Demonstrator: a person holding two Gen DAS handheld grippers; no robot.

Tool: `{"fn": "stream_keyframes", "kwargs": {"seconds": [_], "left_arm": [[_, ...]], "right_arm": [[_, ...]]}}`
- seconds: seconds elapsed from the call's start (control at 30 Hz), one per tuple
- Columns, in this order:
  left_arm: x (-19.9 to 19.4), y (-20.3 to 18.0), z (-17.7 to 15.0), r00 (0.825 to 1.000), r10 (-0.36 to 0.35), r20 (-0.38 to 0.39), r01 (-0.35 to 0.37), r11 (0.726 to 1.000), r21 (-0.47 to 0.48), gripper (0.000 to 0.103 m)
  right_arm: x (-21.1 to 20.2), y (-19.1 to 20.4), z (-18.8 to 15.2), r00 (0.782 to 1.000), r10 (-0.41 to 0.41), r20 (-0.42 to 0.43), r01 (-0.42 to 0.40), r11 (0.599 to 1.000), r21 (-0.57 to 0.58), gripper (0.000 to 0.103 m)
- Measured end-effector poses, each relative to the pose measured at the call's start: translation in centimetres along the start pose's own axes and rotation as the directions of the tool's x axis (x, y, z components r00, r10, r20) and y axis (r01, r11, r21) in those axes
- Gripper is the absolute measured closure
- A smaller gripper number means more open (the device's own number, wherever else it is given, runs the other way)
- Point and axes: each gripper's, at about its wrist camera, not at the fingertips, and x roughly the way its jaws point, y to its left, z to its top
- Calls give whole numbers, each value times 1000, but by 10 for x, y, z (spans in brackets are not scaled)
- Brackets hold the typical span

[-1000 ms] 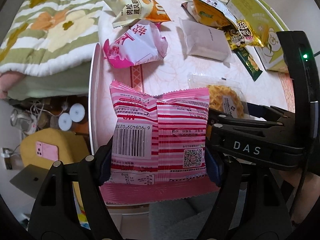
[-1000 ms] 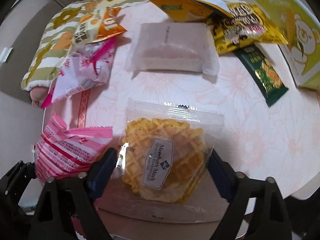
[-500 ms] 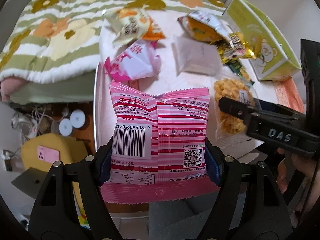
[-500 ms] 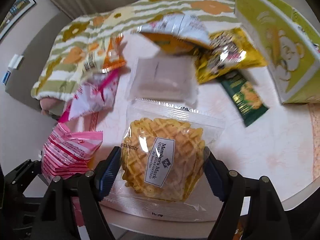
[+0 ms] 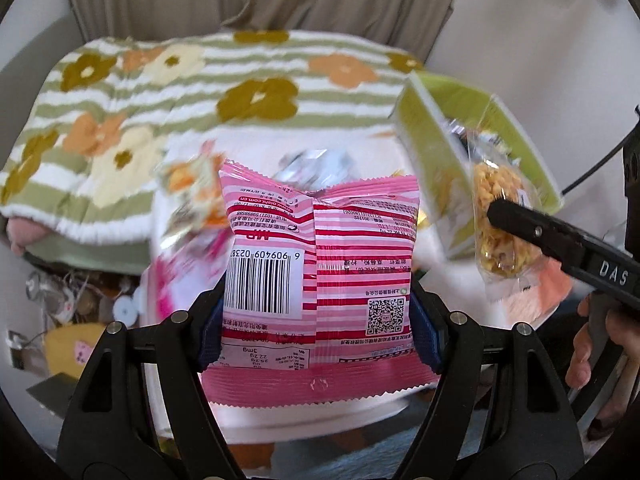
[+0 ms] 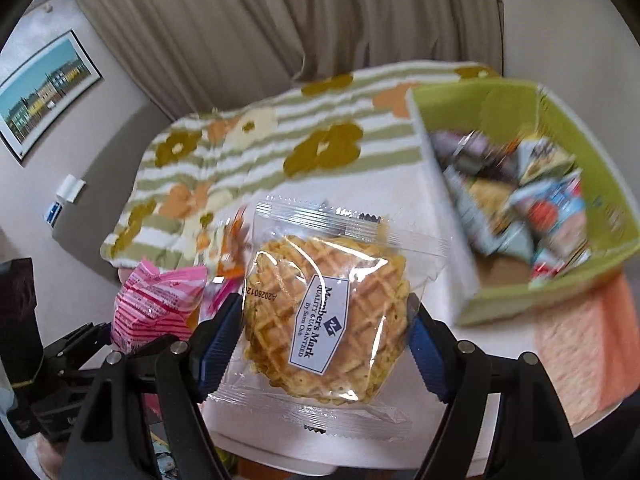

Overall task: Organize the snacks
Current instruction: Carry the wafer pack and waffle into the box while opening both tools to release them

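Bedding with green stripes and orange and olive flowers, a plush floral blanket [image 5: 180, 92], lies beyond the far edge of our white round table [image 6: 360, 188]. At the table's right edge stands the green cardboard box [image 6: 568, 120], open-topped and already holding several crinkled foil packets.

Our left gripper [image 5: 316, 312] pinches a pink-striped snack packet [image 5: 320, 264] across its width, glossy film with zigzag end seals and a barcode facing us, held in the air above the table's near edge. Our right gripper [image 6: 326, 328] clamps a clear-wrapped waffle [image 6: 328, 312], a round gridded biscuit in slippery cellophane with a Member's Mark label, held up near the box's near-left corner.

Risks, as we judge them: both films are slick, and the puffy pink packet could slide out of the blue pads [image 5: 426, 332] if we swing fast. The waffle is brittle, so a harder squeeze might crack it. Both hands converging on one box could collide, or knock its light wall.
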Motion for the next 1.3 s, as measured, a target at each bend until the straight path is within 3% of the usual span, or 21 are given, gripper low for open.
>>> {"fn": "stream_keyframes", "kwargs": {"seconds": [0.3,0.63,0.83,1.0,1.3], "left_arm": [[37,-121,62,997,-48,57,46,999,26,30],[107,-230,101,998,-59,-24,61,993,100,30],[136,-255,107,997,-48,-66,58,984,167,28],[142,-253,109,997,-21,-76,35,980,196,5],[116,-213,95,998,-26,-53,32,993,115,4]], "right_arm": [[-52,-113,48,998,-20,53,20,1000,1,29],[-64,-195,70,999,-35,37,33,997,69,29],[-66,-215,72,998,-38,52,31,992,126,29],[-67,-225,74,997,-41,64,30,986,161,29],[-56,-220,74,998,-45,51,40,994,98,29]]}}
